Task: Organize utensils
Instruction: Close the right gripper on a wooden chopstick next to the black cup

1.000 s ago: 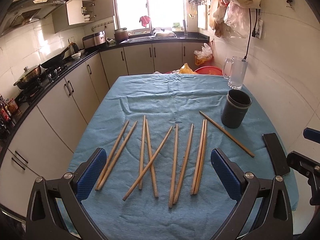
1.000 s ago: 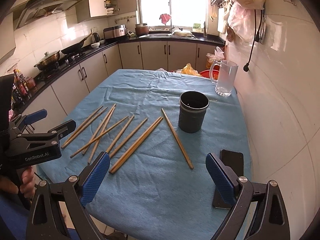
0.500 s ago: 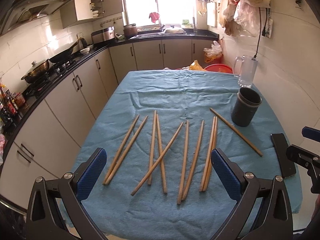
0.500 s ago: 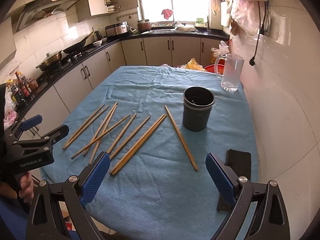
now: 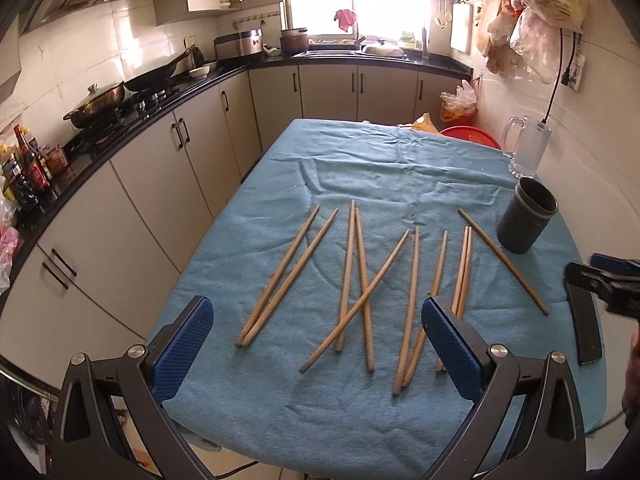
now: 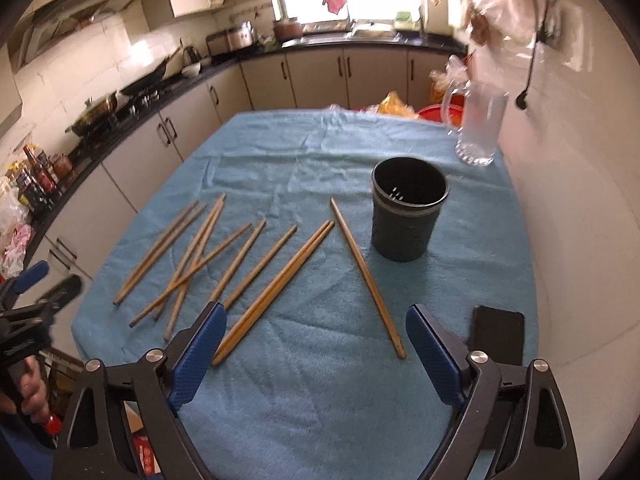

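Observation:
Several wooden chopsticks [image 5: 352, 272] lie spread on the blue cloth, also in the right wrist view [image 6: 276, 280]. One chopstick [image 6: 366, 276] lies apart next to a dark grey cup [image 6: 408, 216], which stands upright and empty at the right [image 5: 524, 220]. My left gripper [image 5: 316, 344] is open and empty above the near ends of the chopsticks. My right gripper [image 6: 316, 352] is open and empty above the cloth, in front of the cup.
A black phone [image 6: 498, 334] lies at the table's near right edge. A glass mug [image 6: 478, 128] stands by the wall behind the cup. The blue-clothed table [image 5: 380, 172] has kitchen cabinets [image 5: 160, 168] to the left and a tiled wall on the right.
Both grippers have moved forward and lower over the table. The right wrist view is blurred by motion. The chopsticks and cup have not moved.

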